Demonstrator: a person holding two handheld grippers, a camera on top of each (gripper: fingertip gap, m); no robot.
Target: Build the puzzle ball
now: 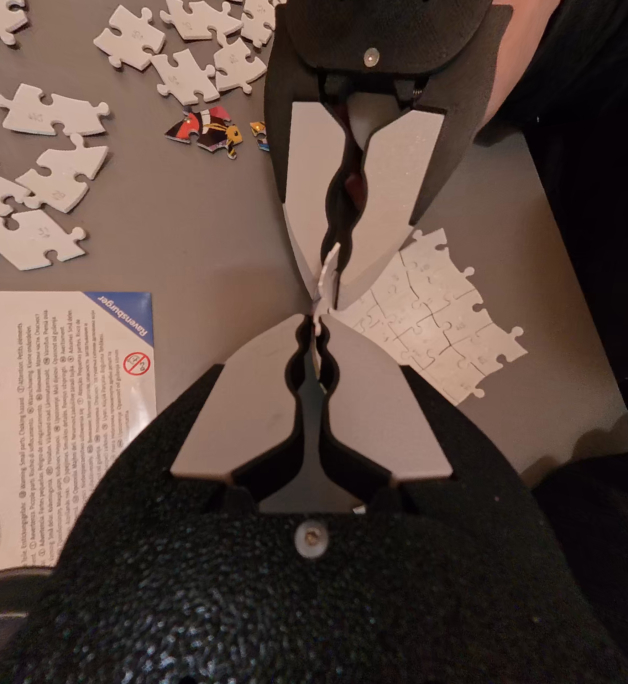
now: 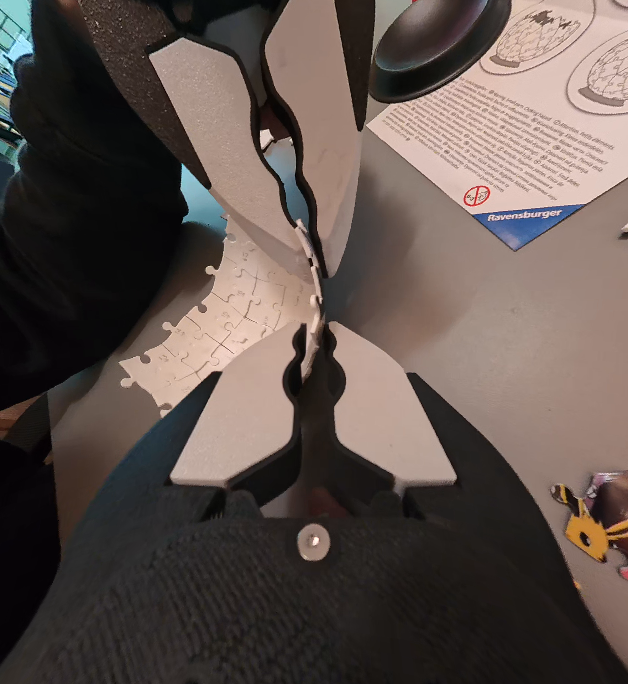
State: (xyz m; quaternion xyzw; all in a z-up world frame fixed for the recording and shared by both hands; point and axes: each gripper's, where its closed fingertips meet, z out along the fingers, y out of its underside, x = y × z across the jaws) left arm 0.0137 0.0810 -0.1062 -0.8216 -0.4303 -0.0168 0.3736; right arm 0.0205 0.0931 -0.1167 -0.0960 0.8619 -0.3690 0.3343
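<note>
Puzzle sheet (image 1: 431,325), a curved white patch of joined pieces, hangs above the grey table (image 1: 194,229), clenched at one edge by both the left gripper (image 1: 316,325) and right gripper (image 2: 316,329), tips nearly meeting. Loose pieces (image 1: 61,177) lie far left, a leaflet (image 1: 46,407) near left.

I see a grey table (image 1: 201,237) carrying loose white puzzle pieces (image 1: 64,177) face down, a coloured printed piece (image 1: 209,131), a printed instruction sheet (image 1: 64,388) and a black round stand (image 2: 434,55).
</note>
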